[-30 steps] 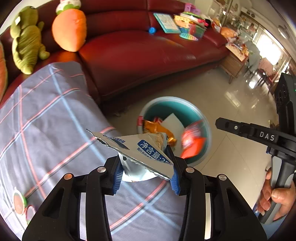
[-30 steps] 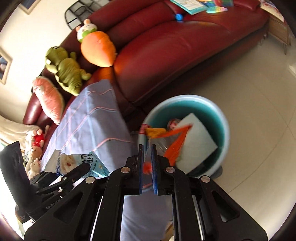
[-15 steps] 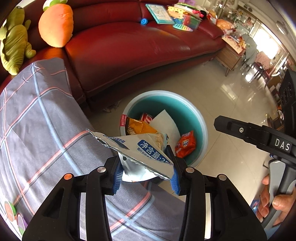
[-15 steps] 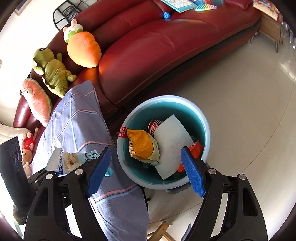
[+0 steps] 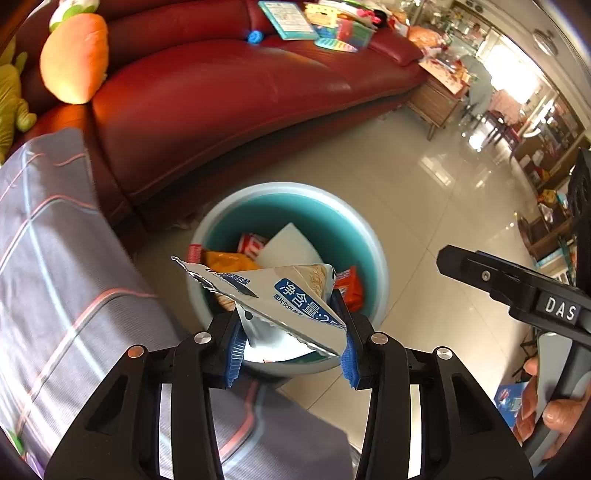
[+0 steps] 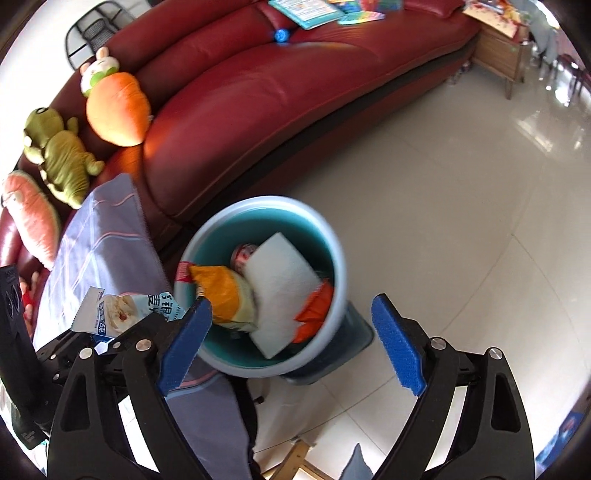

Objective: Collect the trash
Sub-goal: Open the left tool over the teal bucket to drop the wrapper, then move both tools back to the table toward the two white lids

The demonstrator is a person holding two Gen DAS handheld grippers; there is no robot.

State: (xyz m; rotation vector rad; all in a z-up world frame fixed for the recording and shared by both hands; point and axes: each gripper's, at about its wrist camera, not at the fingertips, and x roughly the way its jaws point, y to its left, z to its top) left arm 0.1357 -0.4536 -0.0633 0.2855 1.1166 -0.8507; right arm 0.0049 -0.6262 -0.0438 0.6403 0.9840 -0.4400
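Note:
My left gripper (image 5: 291, 350) is shut on a silver and blue snack wrapper (image 5: 280, 295) and holds it over the near rim of the teal trash bin (image 5: 373, 243). The wrapper also shows in the right wrist view (image 6: 122, 312), left of the bin (image 6: 340, 266). The bin holds an orange chip bag (image 6: 225, 291), a white sheet (image 6: 280, 280), a red-orange packet (image 6: 314, 310) and a red can (image 5: 253, 245). My right gripper (image 6: 291, 343) is open and empty above the bin.
A red leather sofa (image 5: 221, 85) curves behind the bin, with plush toys (image 6: 114, 107) and books (image 5: 288, 18). A table with a grey plaid cloth (image 5: 62, 280) stands left of the bin. Glossy tile floor (image 6: 461, 184) lies to the right.
My right gripper opened and dropped the red-orange packet into the bin. My left gripper carried the wrapper from over the table toward the bin's rim.

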